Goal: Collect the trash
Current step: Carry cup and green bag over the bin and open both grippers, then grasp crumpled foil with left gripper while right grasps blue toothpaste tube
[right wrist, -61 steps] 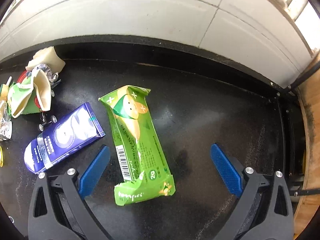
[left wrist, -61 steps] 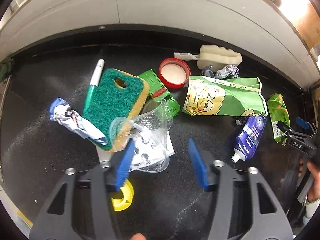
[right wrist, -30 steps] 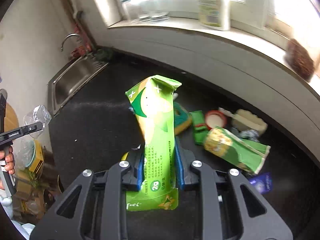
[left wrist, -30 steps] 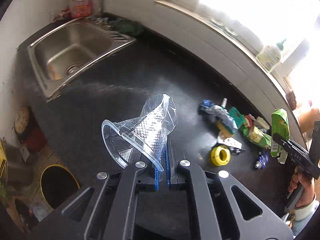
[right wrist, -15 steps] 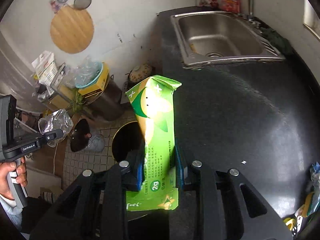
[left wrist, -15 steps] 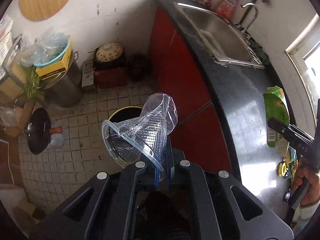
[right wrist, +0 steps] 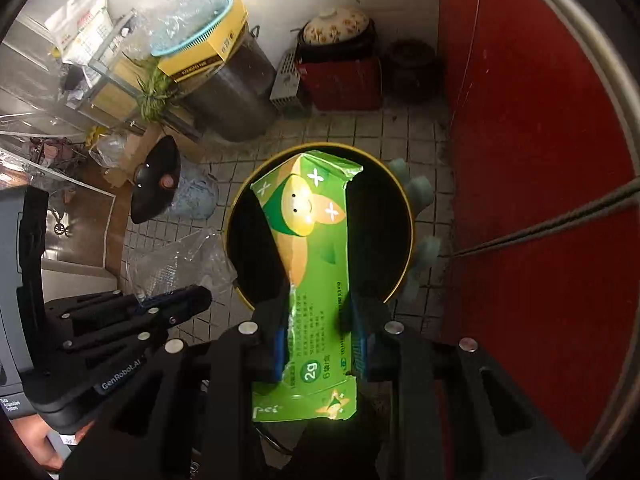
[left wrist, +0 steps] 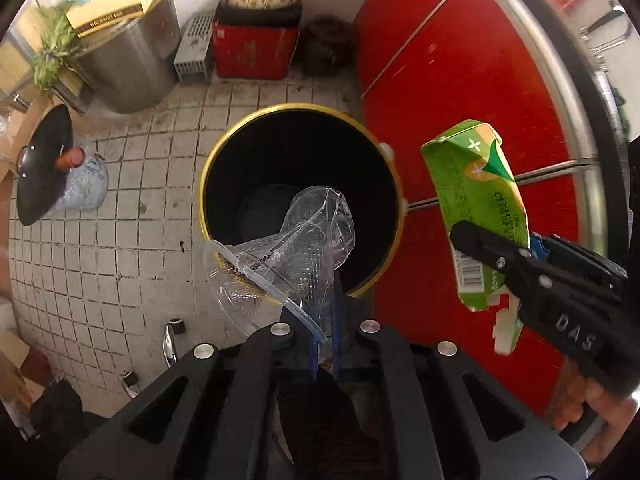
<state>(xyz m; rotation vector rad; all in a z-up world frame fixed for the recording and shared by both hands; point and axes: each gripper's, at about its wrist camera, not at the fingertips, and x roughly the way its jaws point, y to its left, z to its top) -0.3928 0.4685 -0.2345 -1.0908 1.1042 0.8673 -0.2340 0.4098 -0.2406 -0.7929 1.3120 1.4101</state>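
My left claw [left wrist: 325, 344] is clenched on a crumpled clear plastic cup [left wrist: 288, 256], which hangs over the near rim of the black, gold-rimmed trash bin [left wrist: 240, 152] standing on the tiled floor [left wrist: 120, 240] beside the red cabinet [left wrist: 460, 80]. My right claw [right wrist: 320, 340] grips a green snack wrapper [right wrist: 316, 248] between its blue pads [right wrist: 280, 344], the wrapper's torn upper end held above the bin's open mouth [right wrist: 384, 240]. In the left wrist view the wrapper [left wrist: 476, 200] sits to the right of the bin, in front of the cabinet.
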